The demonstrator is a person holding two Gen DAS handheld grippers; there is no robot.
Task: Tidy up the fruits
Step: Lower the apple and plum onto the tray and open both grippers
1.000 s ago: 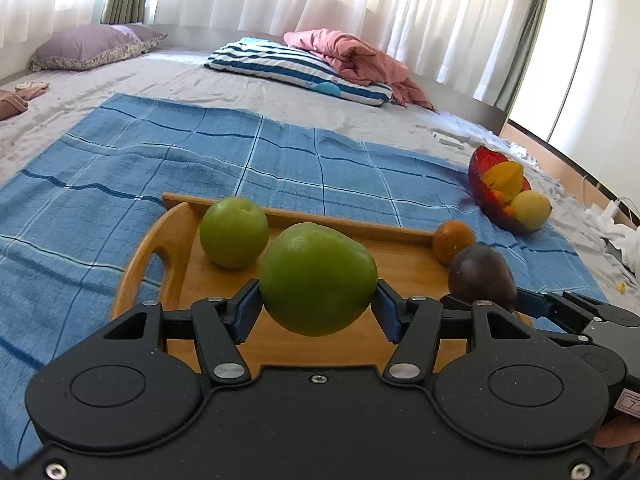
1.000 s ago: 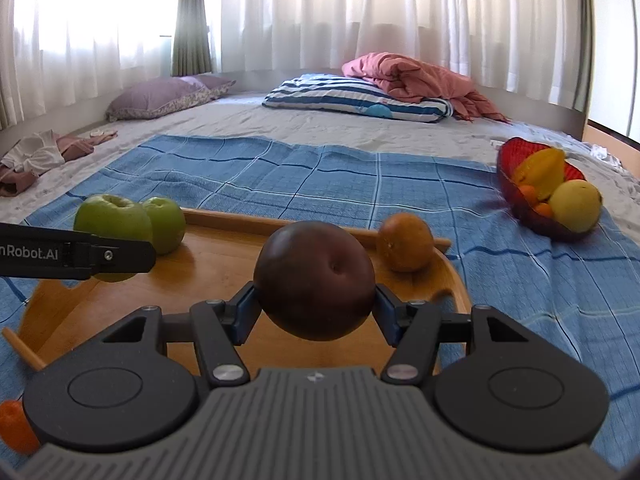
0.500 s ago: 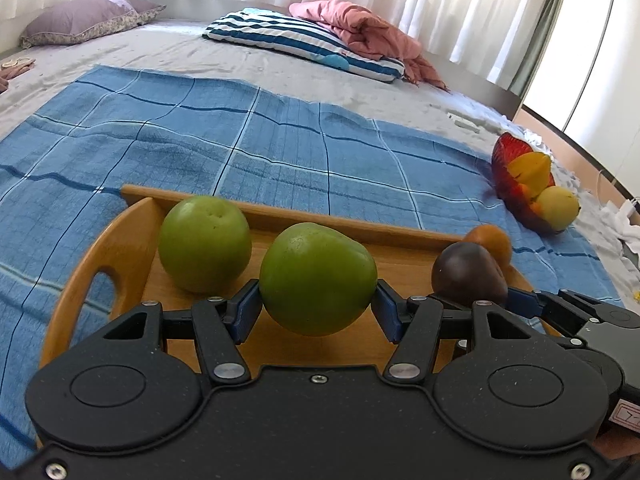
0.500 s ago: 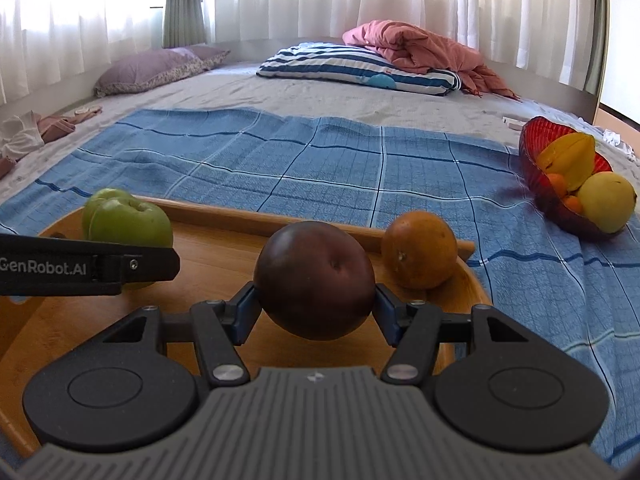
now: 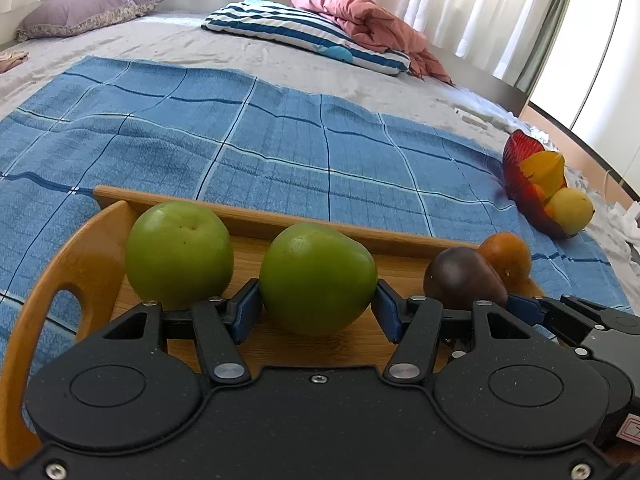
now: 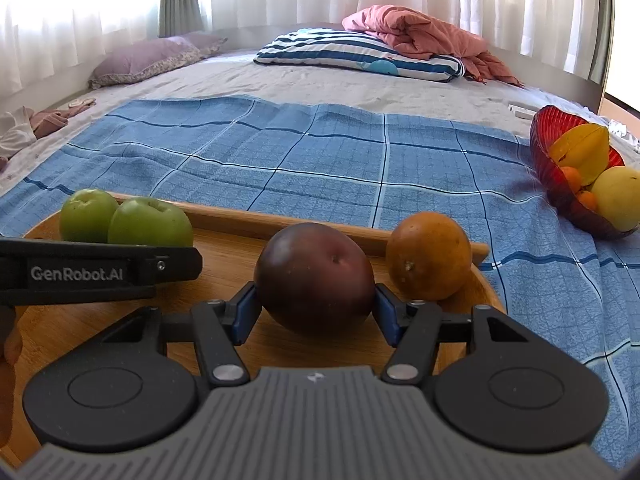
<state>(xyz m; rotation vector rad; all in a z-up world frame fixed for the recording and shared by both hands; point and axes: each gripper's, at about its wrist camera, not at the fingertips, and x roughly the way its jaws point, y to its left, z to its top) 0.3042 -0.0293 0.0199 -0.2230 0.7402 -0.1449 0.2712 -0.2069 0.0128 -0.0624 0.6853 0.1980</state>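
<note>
Left wrist view first: left gripper (image 5: 318, 308) clamps a green fruit (image 5: 318, 278) btw its blue pads, low over the wooden tray (image 5: 72, 276); can't tell if the fruit touches the tray floor. Second green fruit (image 5: 179, 254) sits in the tray just to the left, near the far rim and the handle cutout. At right, a dark purple fruit (image 5: 460, 278) is pinched by the right gripper (image 5: 516, 306), w/ an orange (image 5: 506, 254) touching or just behind it. Tray lies on a blue checked cloth (image 5: 280, 140); red bowl (image 5: 516, 164) w/ yellow fruits stands well apart at far right. Right wrist view: right gripper (image 6: 316, 312) holds the dark purple fruit (image 6: 315, 276) btw both pads, inside the tray (image 6: 224, 256) near its far rim. Orange (image 6: 429, 255) rests just beside it on the right (looks touching, not certain). Two green fruits show at left, the nearer green fruit (image 6: 150, 220) behind the left gripper's black finger (image 6: 100, 272), marked GenRobot.AI. Red bowl (image 6: 552, 140) sits on the cloth (image 6: 320, 160) at the right edge; striped pillow (image 6: 360, 54) and pink blanket (image 6: 420, 34) lie far behind.
</note>
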